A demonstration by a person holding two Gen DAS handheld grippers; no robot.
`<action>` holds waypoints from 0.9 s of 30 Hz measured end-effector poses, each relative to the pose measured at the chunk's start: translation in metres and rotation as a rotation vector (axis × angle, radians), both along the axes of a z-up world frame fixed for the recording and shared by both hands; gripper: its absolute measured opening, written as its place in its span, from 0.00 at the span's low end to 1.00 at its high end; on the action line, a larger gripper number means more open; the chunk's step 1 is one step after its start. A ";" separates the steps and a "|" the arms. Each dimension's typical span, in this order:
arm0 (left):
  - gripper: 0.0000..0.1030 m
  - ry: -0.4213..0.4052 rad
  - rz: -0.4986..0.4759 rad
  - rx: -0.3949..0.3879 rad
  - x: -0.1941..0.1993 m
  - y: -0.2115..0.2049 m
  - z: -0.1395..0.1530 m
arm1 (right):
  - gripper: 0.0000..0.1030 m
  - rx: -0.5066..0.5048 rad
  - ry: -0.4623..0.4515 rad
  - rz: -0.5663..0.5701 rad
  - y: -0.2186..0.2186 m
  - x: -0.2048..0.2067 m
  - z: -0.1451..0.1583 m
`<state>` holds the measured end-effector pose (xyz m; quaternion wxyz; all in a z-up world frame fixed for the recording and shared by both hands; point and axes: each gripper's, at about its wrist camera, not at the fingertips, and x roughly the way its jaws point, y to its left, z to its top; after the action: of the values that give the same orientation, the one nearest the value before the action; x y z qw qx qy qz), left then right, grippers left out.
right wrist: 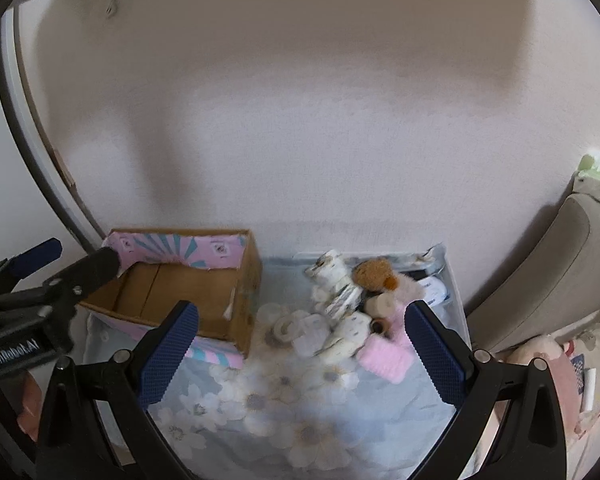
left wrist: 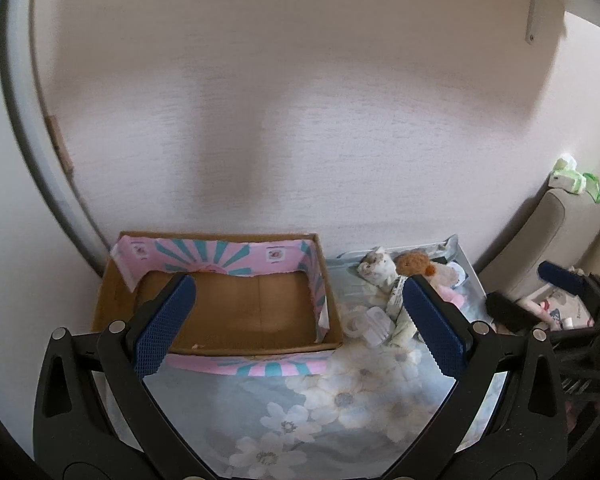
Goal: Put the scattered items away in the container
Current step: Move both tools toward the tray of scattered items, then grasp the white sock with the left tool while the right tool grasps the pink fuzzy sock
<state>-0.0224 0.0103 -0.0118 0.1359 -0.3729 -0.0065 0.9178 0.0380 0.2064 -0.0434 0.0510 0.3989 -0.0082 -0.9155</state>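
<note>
With both the left gripper and right gripper held wide and empty, the soft, light toys heaped beside the box are best pinched at their plush middles.

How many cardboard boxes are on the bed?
1: the cardboard box sits open on the flowered cloth against the wall, left of the toy pile. None seems hidden.

White lettering "GenRobot.AI" on left tongs body, partly blurred
</note>
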 end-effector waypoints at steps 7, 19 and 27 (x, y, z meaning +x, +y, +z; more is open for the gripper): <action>1.00 -0.054 -0.076 0.018 -0.021 0.021 -0.014 | 1.00 0.007 0.026 0.012 0.055 -0.002 0.010; 1.00 -0.233 -0.178 -0.035 -0.076 0.148 -0.085 | 1.00 -0.041 -0.072 0.127 0.108 -0.002 -0.060; 0.94 -0.364 -0.099 -0.005 -0.123 0.193 -0.168 | 0.94 0.026 -0.080 0.243 0.109 -0.009 -0.142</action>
<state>-0.1456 0.2035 -0.1802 0.1763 -0.5329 -0.0103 0.8275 0.0293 0.3149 -0.1852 0.1559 0.4336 0.0503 -0.8861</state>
